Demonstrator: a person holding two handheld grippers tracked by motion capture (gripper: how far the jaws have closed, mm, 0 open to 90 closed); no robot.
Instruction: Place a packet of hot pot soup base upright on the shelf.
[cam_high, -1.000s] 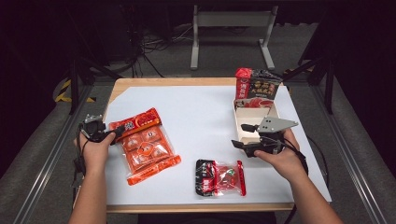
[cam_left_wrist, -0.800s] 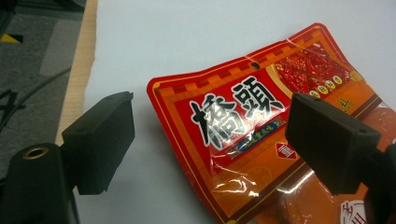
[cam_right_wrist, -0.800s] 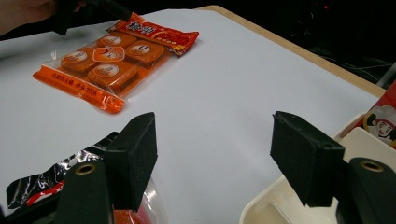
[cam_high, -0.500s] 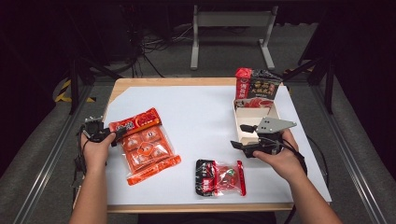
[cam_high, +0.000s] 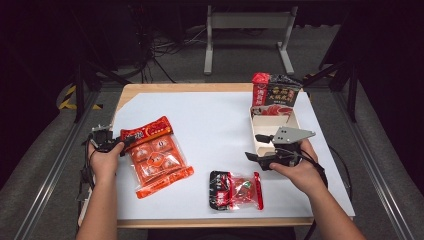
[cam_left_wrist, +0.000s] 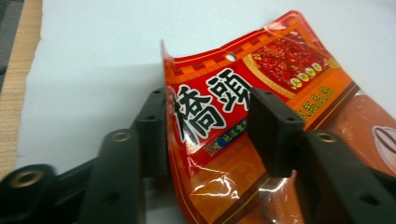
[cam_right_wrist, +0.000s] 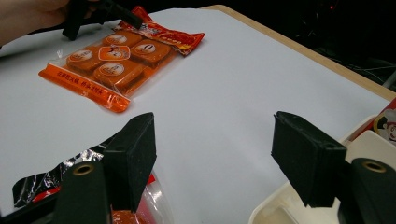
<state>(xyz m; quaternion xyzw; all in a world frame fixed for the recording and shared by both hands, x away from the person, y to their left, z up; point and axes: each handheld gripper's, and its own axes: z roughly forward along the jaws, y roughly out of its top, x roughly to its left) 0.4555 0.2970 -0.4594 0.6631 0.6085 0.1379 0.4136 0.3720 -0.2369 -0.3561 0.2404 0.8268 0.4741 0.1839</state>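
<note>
- Left tool (cam_high: 122, 145): I see it at the left edge of the worktop (cam_high: 210, 120), on the top corner of the orange pack (cam_high: 155, 157).
- Its jaws have just been closing. In the left gripper view the pack's (cam_left_wrist: 261, 116) red header edge is curled up between them; one pad lies against the film, the other stands over the printed face. I cannot tell whether both pads press yet, so I log the jaws as partly closed around the header, grip not confirmed.
- Orange pack: lies flat on the white sheet, left of centre, long axis tilted, red header toward the far left. Four round pieces show through the film in the right gripper view (cam_right_wrist: 109, 58).
- Right tool (cam_high: 257, 147): held level at the near left wall of the tray (cam_high: 267, 132), pointing toward the left tool. In the right gripper view the jaws stand wide apart with nothing between them but bare sheet.
- Small red pouch (cam_high: 235, 190): flat on the sheet near the front edge, just below the right tool, not touched.
- Tray: right side of the worktop, with a red-and-black packet (cam_high: 275, 95) standing upright at its far end.
- Both hands rest at the worktop's sides, well apart.
</note>
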